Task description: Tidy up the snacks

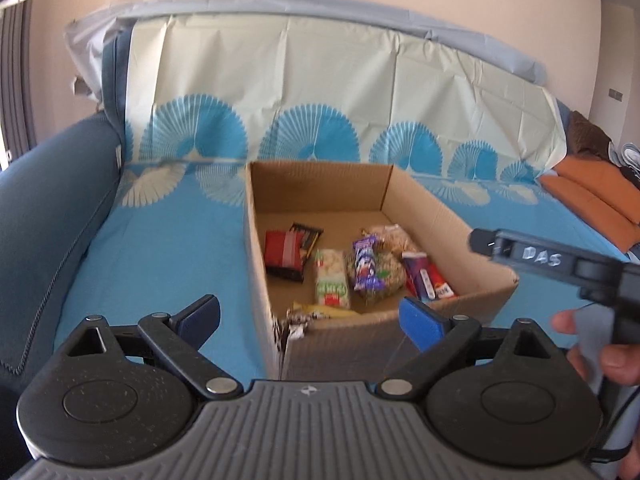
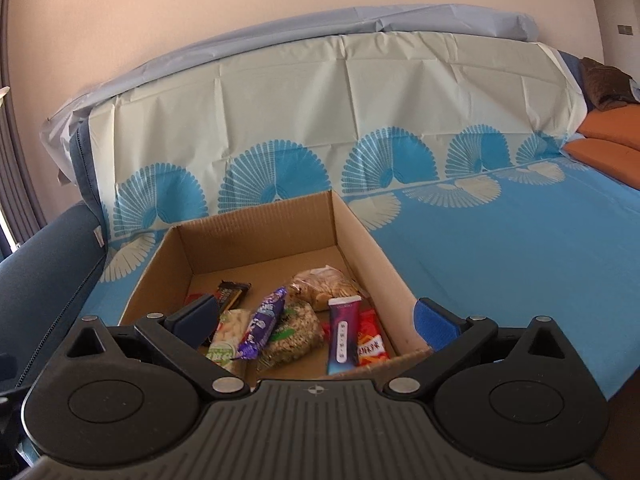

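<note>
Hovering released and empty beside open brown cardboard box [image 2: 360, 236]: left gripper [image 1: 312, 316], right gripper [image 2: 316, 316]; risk of snagging torn near corner.

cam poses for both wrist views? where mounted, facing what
Left wrist: on the left hand-held gripper, angled down at the cardboard box near corner; open fingers, the right hand-held gripper and a hand show.
Right wrist: on the right hand-held gripper, above the box's near edge; open fingers only.
Shared: box, snacks, blue cover.
</note>
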`<state>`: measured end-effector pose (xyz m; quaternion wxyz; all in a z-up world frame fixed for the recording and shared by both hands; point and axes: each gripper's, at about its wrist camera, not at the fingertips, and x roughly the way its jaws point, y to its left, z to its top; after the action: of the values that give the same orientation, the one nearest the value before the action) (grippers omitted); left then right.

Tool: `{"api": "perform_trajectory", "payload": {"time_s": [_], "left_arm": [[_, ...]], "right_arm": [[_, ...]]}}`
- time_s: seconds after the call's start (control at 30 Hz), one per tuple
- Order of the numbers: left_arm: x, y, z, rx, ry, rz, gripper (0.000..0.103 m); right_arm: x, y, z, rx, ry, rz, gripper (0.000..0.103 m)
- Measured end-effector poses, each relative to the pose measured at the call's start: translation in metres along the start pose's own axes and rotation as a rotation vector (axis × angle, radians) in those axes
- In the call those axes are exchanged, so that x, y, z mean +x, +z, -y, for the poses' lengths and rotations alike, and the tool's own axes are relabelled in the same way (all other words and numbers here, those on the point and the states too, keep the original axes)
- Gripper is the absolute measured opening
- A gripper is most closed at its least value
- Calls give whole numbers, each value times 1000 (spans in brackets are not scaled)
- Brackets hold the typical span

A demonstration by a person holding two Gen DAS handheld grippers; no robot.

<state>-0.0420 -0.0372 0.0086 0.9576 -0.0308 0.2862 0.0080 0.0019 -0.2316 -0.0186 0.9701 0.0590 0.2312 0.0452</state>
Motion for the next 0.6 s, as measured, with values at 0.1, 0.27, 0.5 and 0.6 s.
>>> {"api": "perform_trajectory", "payload": {"time_s": [0.1,0.27,0.5,0.6], "left_arm": [[6,6,3,34,-21,-16,100],[25,26,6,31,-20,-22,103],[66,-1,10,-19,15,-161,103],[67,5,10,-39,-22,-161,103]], "right_arm": [[-14,4,5,-31,-27,2,102],[-20,16,18,-85,-84,-98,102],[-7,8,17,-95,-95,-168,102],[-2,2,5,-182,-100,-174,102]]}}
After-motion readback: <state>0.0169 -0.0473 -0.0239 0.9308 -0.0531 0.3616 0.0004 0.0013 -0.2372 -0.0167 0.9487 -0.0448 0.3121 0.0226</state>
